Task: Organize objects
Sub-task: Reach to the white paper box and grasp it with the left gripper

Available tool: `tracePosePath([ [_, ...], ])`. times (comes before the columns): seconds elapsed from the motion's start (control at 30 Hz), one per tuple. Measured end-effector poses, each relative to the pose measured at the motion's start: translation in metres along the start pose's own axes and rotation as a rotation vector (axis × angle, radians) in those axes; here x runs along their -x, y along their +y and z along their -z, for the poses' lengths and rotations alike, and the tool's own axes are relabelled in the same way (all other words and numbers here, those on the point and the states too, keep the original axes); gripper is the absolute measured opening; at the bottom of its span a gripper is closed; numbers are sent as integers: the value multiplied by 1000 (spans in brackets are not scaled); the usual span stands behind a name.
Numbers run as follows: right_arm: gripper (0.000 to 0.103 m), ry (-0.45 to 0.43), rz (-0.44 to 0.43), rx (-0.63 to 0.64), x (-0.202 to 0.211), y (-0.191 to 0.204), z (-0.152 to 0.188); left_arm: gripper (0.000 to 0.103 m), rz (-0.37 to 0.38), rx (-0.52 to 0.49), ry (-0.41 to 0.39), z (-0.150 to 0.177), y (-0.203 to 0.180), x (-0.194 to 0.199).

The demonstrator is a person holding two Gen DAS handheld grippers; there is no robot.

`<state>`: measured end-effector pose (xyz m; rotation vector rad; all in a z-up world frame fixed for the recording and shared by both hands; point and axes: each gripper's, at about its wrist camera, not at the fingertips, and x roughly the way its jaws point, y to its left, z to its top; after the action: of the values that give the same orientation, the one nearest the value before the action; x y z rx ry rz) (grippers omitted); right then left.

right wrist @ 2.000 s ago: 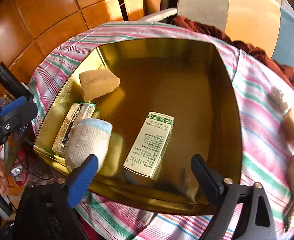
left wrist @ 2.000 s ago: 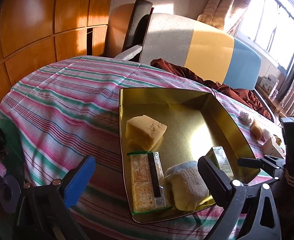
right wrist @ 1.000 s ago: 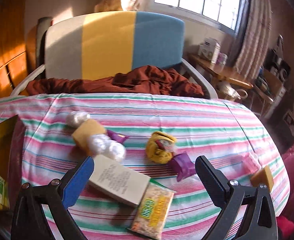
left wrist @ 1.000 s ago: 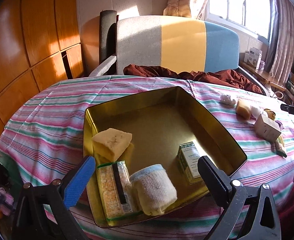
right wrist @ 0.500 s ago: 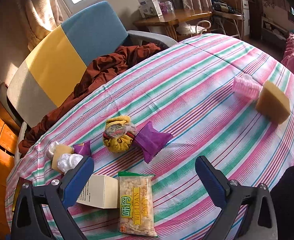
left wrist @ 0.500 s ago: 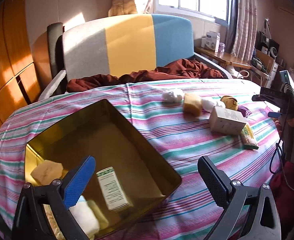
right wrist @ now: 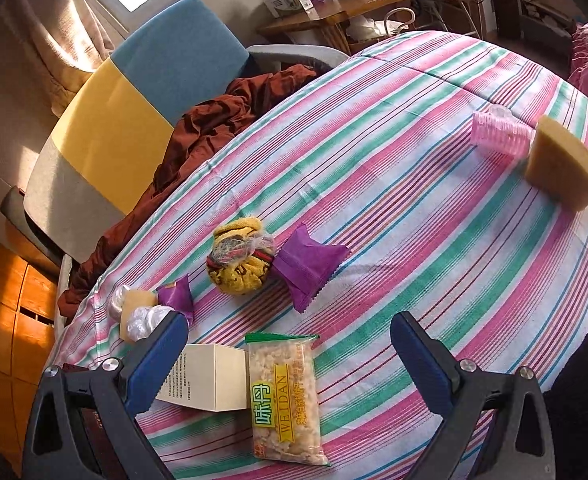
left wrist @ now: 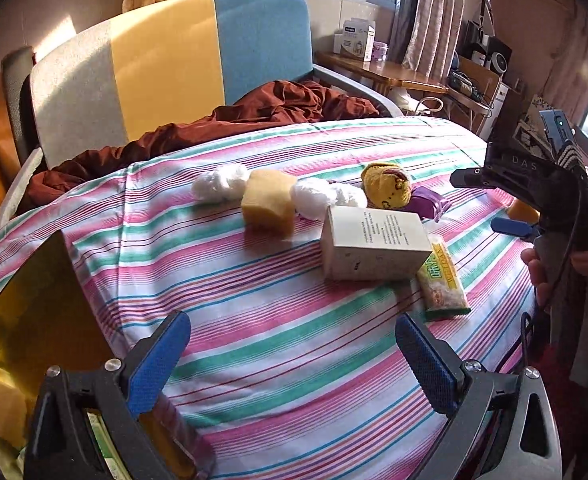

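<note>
Left tool (left wrist: 291, 356): jaws wide apart, empty, above the striped worktop (left wrist: 294, 360). Gold tray (left wrist: 33, 320) at left. Box (right wrist: 209, 376) touches snack pack (right wrist: 283, 394). Right tool (right wrist: 287, 354): wide apart, empty, above the pack.

The gold tray (left wrist: 33, 304) runs off the left edge, its contents half hidden behind the left gripper (left wrist: 289, 356), and the box (right wrist: 209, 380) print is illegible.

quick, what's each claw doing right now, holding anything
Left claw: open, holding nothing, above the striped tablecloth.
Right claw: open, holding nothing, over the snack packet.
</note>
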<state>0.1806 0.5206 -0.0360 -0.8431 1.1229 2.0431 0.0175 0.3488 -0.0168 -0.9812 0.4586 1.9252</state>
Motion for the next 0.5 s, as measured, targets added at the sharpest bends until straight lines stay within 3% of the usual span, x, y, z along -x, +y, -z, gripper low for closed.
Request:
tracePosePath([
  [0.2,103,-2,-51,-38,2,-6,-2,103,34,-32,25,-23,-19,-32],
  [0.5,103,30,-99,-50,-3,-6,-3,103,156,29,38,-63,-16,-84],
])
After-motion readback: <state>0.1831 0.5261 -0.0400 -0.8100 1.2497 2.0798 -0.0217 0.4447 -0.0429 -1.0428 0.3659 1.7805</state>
